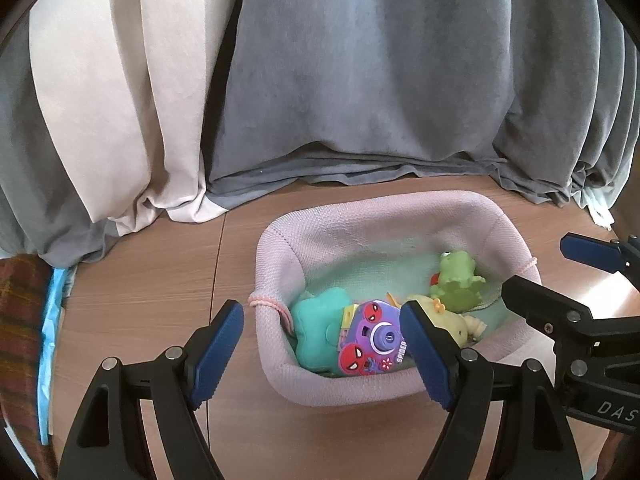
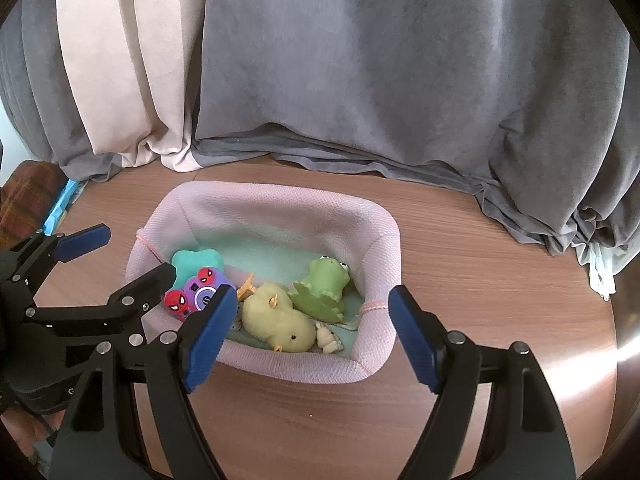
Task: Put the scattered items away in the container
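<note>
The pink basket [image 2: 280,368] is set on the wooden desk [image 2: 460,280], near the grey curtain [image 2: 400,80]. A green frog [image 2: 320,284], yellow duck [image 2: 280,320], purple toy camera [image 2: 196,292] and teal toy [image 2: 196,260] are held inside it. The left tongs [image 1: 322,354] and right tongs [image 2: 306,338] are spread apart, empty, over its near rim.

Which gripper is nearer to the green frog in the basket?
Right. The right gripper hangs open just before the frog. The left gripper is over the basket's other end.
</note>
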Tool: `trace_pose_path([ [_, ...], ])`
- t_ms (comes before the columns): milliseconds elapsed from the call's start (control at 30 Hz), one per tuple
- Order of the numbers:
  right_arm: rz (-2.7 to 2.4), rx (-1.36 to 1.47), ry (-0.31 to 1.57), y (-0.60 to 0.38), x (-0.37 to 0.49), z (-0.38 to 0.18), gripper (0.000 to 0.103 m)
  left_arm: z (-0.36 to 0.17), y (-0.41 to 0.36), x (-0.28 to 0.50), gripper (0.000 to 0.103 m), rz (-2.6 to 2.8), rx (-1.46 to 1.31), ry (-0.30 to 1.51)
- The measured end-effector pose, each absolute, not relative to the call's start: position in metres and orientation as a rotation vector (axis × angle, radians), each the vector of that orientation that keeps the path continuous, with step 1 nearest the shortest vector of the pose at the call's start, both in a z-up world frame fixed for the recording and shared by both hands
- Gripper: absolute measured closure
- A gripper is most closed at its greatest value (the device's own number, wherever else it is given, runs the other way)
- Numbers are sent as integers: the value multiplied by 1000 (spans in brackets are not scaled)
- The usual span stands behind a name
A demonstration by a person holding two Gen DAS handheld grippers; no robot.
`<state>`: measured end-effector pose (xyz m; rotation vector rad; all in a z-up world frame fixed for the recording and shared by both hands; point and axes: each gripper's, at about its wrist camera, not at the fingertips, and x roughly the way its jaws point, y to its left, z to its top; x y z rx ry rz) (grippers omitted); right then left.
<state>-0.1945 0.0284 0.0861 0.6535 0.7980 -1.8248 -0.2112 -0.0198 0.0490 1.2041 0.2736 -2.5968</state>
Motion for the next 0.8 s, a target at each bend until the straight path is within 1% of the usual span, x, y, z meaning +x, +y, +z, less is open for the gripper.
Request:
trace_pose_path([
  [800, -1825, 630, 786, 59, -167, 96, 27, 64, -8, -172, 26, -2585, 1168, 269],
])
